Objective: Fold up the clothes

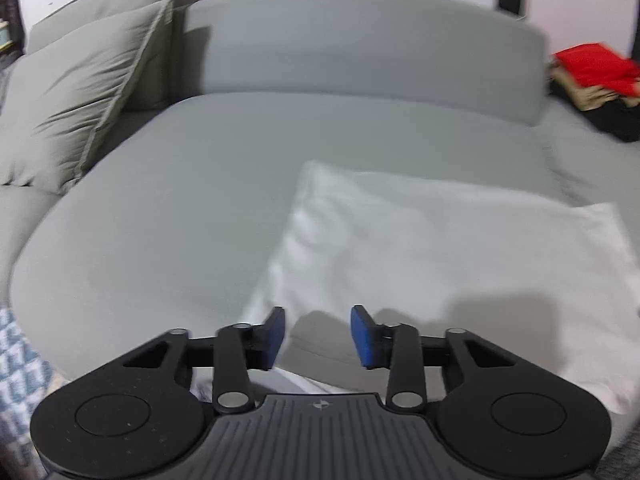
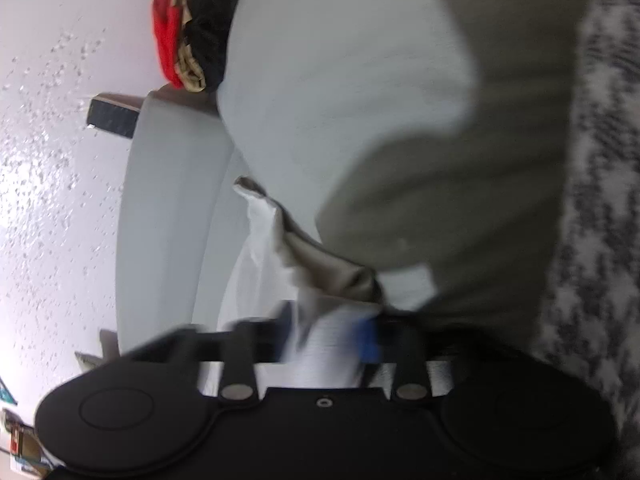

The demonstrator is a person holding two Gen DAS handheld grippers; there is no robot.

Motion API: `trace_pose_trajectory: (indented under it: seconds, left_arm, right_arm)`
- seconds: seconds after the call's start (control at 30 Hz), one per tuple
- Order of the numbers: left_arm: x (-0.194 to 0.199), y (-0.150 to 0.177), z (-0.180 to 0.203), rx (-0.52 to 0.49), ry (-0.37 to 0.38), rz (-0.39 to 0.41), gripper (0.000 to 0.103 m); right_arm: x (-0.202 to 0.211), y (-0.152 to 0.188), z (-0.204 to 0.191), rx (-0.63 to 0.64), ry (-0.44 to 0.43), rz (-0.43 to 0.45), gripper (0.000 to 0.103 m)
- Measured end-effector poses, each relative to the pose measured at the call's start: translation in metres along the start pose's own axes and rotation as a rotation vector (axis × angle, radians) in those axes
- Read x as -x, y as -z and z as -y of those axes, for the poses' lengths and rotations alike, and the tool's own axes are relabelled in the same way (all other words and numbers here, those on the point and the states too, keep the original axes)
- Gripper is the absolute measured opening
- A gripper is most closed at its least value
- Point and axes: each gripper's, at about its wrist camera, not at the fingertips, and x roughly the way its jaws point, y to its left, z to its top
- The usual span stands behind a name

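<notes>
A white garment (image 1: 440,248) lies spread on the grey sofa seat (image 1: 168,220), filling the right half of the left wrist view. My left gripper (image 1: 318,334) hovers over the garment's near left edge, open, with nothing between its blue pads. In the tilted, blurred right wrist view, my right gripper (image 2: 326,338) is shut on a bunched fold of the white garment (image 2: 328,344). A lifted flap of that cloth (image 2: 272,220) rises from the fingers, with a shadowed part (image 2: 440,208) to the right.
A grey-green cushion (image 1: 76,92) leans at the sofa's left corner. A pile of red, tan and black clothes (image 1: 596,80) sits at the far right of the seat; this clothes pile (image 2: 180,36) also shows in the right wrist view. A patterned rug (image 2: 600,160) covers the floor.
</notes>
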Motion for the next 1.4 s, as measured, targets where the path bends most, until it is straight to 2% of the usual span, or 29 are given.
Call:
trace_pose_trajectory:
  seconds: [0.1,0.17,0.27,0.3,0.33,0.4,0.47,0.6,0.7,0.8,0.87,0.97,1.0,1.03,1.13,1.17,1.3,1.4]
  left_arm:
    - [-0.015,0.001,0.018,-0.178,-0.073,-0.078,0.019]
    - [-0.021,0.001,0.032,-0.296,-0.109,-0.127,0.014]
    - [-0.016,-0.006,0.032,-0.344,-0.088,-0.147,0.012]
    - [-0.012,-0.008,0.030,-0.349,-0.077,-0.143,0.018]
    - [-0.006,-0.010,0.023,-0.340,-0.067,-0.122,0.031]
    - [0.013,-0.011,0.004,-0.291,-0.046,-0.047,0.034]
    - [0.028,-0.012,-0.019,-0.231,-0.034,0.022,0.042]
    - [0.030,-0.016,-0.065,-0.072,-0.073,0.075,0.044]
    - [0.021,-0.010,-0.094,0.080,-0.044,0.070,0.044]
    - [0.015,-0.004,-0.115,0.205,0.018,0.058,0.042]
    - [0.014,-0.001,-0.123,0.264,0.050,0.060,0.043]
    - [0.011,0.000,-0.127,0.285,0.060,0.041,0.042]
    - [0.010,0.000,-0.127,0.287,0.062,0.033,0.042]
    - [0.009,0.000,-0.128,0.290,0.063,0.025,0.042]
    - [0.007,0.000,-0.130,0.297,0.068,0.009,0.042]
    - [0.010,0.002,-0.131,0.299,0.073,0.014,0.042]
    - [0.011,0.005,-0.136,0.324,0.103,0.018,0.042]
    - [0.010,0.005,-0.137,0.342,0.117,0.014,0.042]
  right_arm:
    - [0.000,0.002,-0.006,0.023,0.043,0.017,0.009]
    - [-0.001,0.003,-0.013,0.066,0.079,0.020,0.009]
    - [-0.004,0.002,-0.027,0.141,0.127,0.022,0.008]
    - [-0.004,0.003,-0.035,0.181,0.142,0.028,0.007]
    - [-0.003,0.004,-0.045,0.232,0.156,0.039,0.007]
    - [0.001,0.010,-0.070,0.348,0.180,0.071,0.007]
    - [0.004,0.019,-0.098,0.469,0.202,0.110,0.007]
    - [0.000,0.056,-0.167,0.744,0.208,0.185,0.006]
    - [-0.012,0.107,-0.224,0.973,0.140,0.191,0.006]
    - [-0.036,0.172,-0.264,1.178,0.059,0.102,0.006]
    - [-0.066,0.211,-0.273,1.247,0.036,-0.023,0.006]
    - [-0.120,0.262,-0.266,1.319,0.087,-0.265,0.006]
    - [-0.137,0.276,-0.261,1.326,0.116,-0.348,0.006]
    - [-0.146,0.282,-0.256,1.317,0.140,-0.395,0.006]
    - [-0.156,0.287,-0.247,1.287,0.174,-0.434,0.007]
    - [-0.156,0.284,-0.247,1.249,0.172,-0.444,0.007]
    - [-0.139,0.238,-0.262,0.949,0.074,-0.436,0.007]
    - [-0.130,0.227,-0.274,0.909,0.058,-0.429,0.007]
